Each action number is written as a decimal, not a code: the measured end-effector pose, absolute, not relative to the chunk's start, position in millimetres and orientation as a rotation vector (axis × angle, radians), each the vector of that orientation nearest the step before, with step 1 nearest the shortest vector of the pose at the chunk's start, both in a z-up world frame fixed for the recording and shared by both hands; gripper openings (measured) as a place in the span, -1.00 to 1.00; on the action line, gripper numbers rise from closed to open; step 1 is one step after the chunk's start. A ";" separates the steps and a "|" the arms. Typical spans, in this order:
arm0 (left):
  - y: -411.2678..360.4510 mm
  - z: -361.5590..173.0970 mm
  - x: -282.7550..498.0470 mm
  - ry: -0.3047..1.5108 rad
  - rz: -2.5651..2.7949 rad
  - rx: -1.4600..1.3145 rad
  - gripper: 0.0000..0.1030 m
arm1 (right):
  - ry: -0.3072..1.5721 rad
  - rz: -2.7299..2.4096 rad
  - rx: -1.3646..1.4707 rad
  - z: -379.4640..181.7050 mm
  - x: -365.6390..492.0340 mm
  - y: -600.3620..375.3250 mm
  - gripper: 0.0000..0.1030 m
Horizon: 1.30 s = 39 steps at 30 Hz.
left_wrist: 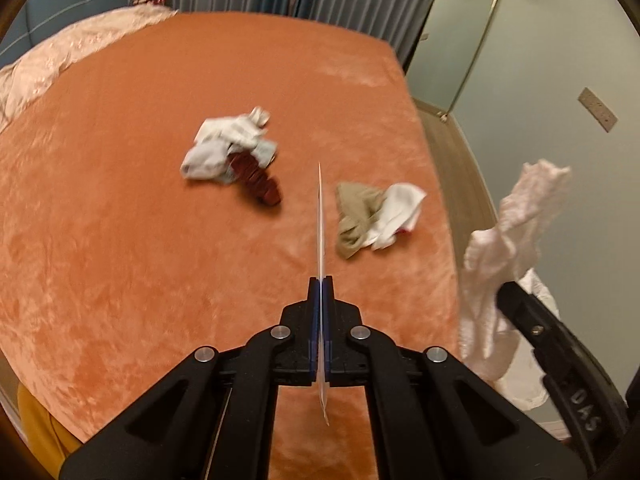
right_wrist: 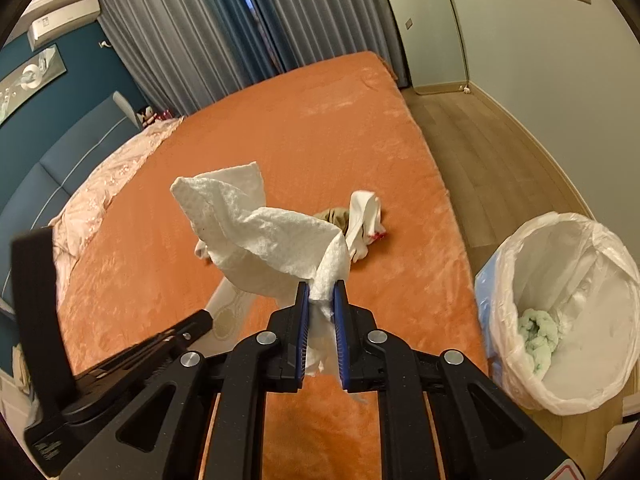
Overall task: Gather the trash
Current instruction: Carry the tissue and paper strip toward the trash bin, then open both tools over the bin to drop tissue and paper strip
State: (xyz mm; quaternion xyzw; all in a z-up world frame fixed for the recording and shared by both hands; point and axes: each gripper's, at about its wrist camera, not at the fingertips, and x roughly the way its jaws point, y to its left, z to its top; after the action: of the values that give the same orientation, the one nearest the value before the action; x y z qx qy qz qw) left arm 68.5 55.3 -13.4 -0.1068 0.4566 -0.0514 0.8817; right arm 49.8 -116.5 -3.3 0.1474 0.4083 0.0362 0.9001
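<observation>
Fingers of right gripper (right_wrist: 320, 286) pinch paper towel (right_wrist: 260, 236) (left gripper (left_wrist: 320, 280) clamps thin card (left_wrist: 320, 240)).

I can read only "DAS", raised letters on the right gripper (left_wrist: 516, 300) body, at my left view's right edge.

The left gripper (left_wrist: 320, 280) is matte black plastic, with two flat blue-faced fingers (left_wrist: 316, 308) at the front of angular linkage arms with triangular cut-outs; four round silver pivot pins (left_wrist: 280, 332) sit across the links. The right gripper (right_wrist: 320, 286) has the same black frame, ribbed blue finger pads (right_wrist: 340, 320) and silver pins (right_wrist: 266, 337); its side carries raised letters reading "DAS" in the left wrist view.
</observation>
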 end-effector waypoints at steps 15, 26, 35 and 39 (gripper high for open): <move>-75.1 63.4 67.8 0.816 -0.378 -0.096 -0.99 | 0.698 -0.085 0.344 51.2 25.7 -223.3 -0.77; -170.6 54.2 60.0 0.845 -0.555 -0.014 -0.98 | 0.706 -0.250 0.414 34.6 -7.5 -307.9 -0.77; -218.8 30.1 54.1 0.902 -0.636 0.019 -0.98 | 0.745 -0.324 0.460 6.0 -27.0 -344.2 -0.77; -230.2 21.8 52.6 0.920 -0.651 0.037 -0.98 | 0.758 -0.341 0.473 -0.8 -30.8 -347.2 -0.77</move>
State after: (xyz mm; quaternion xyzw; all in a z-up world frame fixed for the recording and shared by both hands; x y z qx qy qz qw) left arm 52.6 -230.2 21.8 0.0177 0.4359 -0.3086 0.8452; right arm -30.8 -347.2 -0.8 0.2275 0.3647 -0.1640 0.8879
